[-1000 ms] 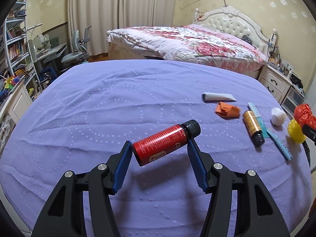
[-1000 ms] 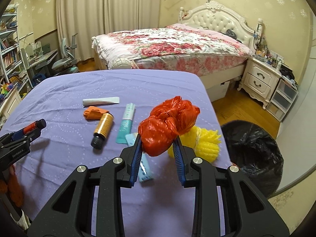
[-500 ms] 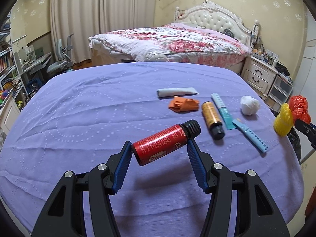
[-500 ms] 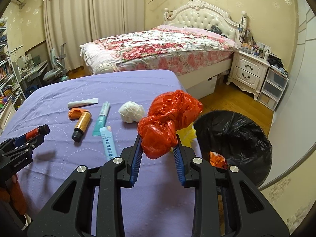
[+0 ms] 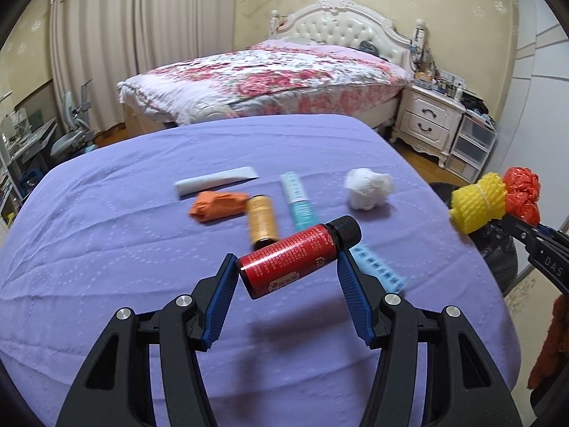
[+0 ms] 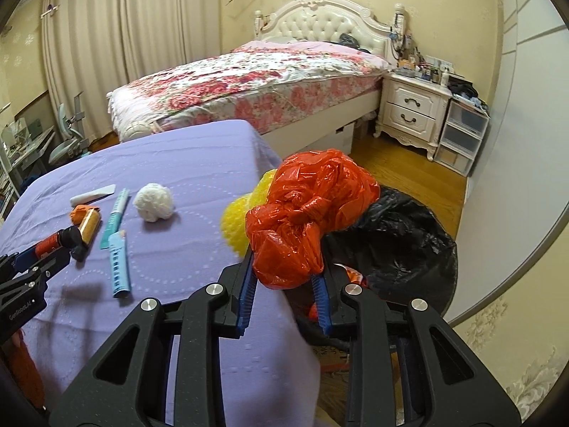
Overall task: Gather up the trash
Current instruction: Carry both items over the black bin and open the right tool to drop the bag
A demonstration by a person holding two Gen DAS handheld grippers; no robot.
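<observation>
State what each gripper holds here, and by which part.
Left gripper: small red bottle with black cap, clamped end to end, base and cap. Right gripper: crumpled orange plastic bag, pinched at its lower bunch.

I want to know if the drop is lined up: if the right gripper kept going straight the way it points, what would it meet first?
Probably the black trash bag, open just beyond the right gripper, whose jaws clamp the red plastic bag. Depth is uncertain.
</observation>
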